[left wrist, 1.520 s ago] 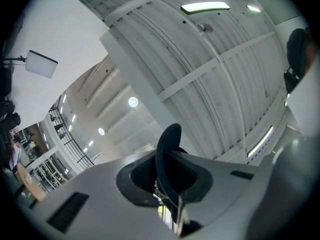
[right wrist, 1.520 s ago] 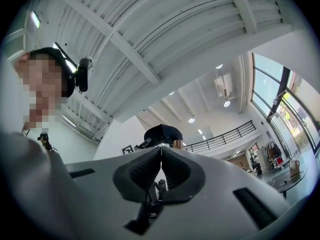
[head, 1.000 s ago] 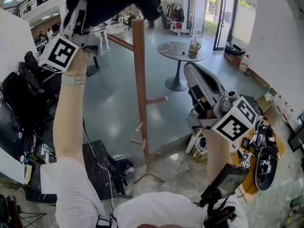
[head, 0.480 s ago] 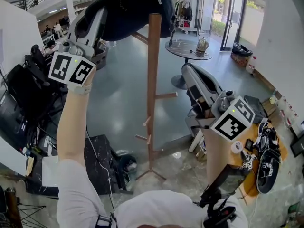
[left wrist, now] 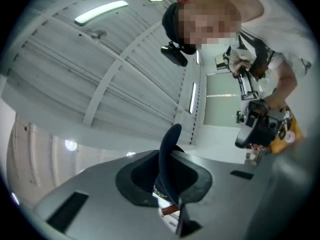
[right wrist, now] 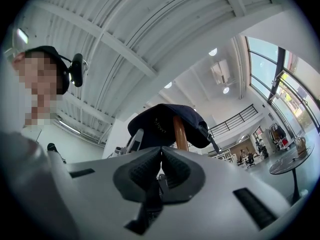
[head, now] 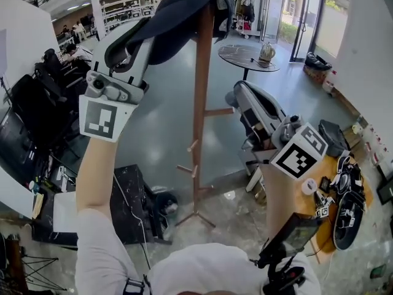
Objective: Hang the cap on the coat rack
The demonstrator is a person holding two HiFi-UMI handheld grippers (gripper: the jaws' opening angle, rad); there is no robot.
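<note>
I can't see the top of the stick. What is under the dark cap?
The wooden coat rack goes up into the cap. Its top end is hidden by the cap. The left gripper pinches the cap's edge with its fingers.

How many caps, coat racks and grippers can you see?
cap: 1
coat rack: 1
grippers: 2, the left gripper and the right gripper
Total: 4
</note>
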